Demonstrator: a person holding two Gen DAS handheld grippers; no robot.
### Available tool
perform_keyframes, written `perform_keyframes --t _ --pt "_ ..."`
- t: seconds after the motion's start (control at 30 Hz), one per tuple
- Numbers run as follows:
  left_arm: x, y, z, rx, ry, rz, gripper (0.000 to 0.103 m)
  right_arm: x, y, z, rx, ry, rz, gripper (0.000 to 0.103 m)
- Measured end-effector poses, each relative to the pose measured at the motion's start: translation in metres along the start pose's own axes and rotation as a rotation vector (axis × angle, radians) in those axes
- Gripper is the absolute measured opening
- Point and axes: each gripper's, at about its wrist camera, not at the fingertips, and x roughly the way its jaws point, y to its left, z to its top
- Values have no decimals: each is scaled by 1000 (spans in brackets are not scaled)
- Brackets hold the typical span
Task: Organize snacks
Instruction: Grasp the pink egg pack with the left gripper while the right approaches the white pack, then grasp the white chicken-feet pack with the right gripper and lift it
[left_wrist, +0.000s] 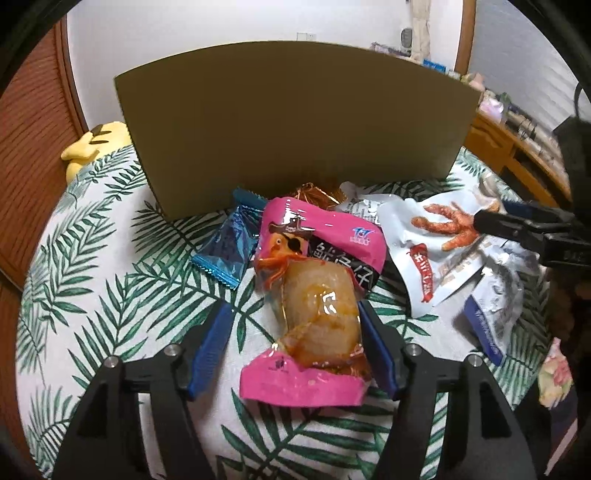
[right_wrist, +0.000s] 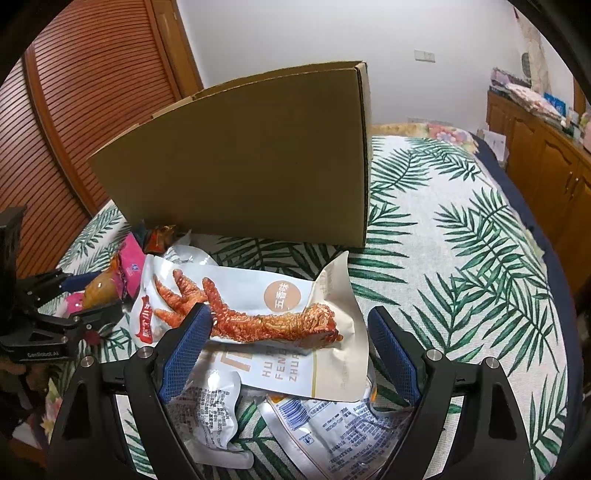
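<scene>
A pink squid snack packet (left_wrist: 314, 295) lies on the leaf-print bedspread between the open fingers of my left gripper (left_wrist: 295, 325); the right pad seems to touch its edge. A white chicken-foot packet (right_wrist: 280, 325) lies between the open fingers of my right gripper (right_wrist: 288, 332), on top of silver packets (right_wrist: 332, 424). It also shows in the left wrist view (left_wrist: 436, 243), with the right gripper (left_wrist: 524, 229) over it. A blue packet (left_wrist: 229, 251) and an orange-gold packet (left_wrist: 314, 194) lie by the cardboard box (left_wrist: 295, 125). The pink packet (right_wrist: 125, 269) and left gripper (right_wrist: 74, 295) show at the left of the right wrist view.
The cardboard box (right_wrist: 251, 162) stands upright just behind the snacks. A yellow plush toy (left_wrist: 96, 144) lies at the bed's far left. A wooden slatted door (right_wrist: 81, 96) is at the left, wooden cabinets (right_wrist: 546, 158) at the right. Bedspread (right_wrist: 461, 240) extends right of the box.
</scene>
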Motion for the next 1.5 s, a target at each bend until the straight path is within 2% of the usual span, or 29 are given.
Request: perform_keyframes --t 0.07,0.27,0.37,0.5,0.77,1.03,1.23,1.5 --pt "-3 5 -1 -23 -9 -20 54 -1 -1 1 -1 6 14 88" --pt "-8 7 -8 -31 -22 -10 52 -2 0 2 -33 34 38 84" --pt "-10 8 -11 -32 -28 -16 53 -2 0 3 -49 49 57 77" --pt "-11 9 -12 -38 -32 -24 53 -5 -8 5 -22 55 89 58" --pt "-10 9 -13 -37 -47 -28 54 -10 -12 7 13 61 151 42" --pt "-12 10 -16 -54 -61 -35 53 -31 -12 13 58 7 222 24" --pt "-16 12 -20 -79 -77 -65 52 -46 -1 21 52 -28 243 17" --pt "-25 18 -19 -110 -112 -68 52 -61 25 41 2 -91 209 11"
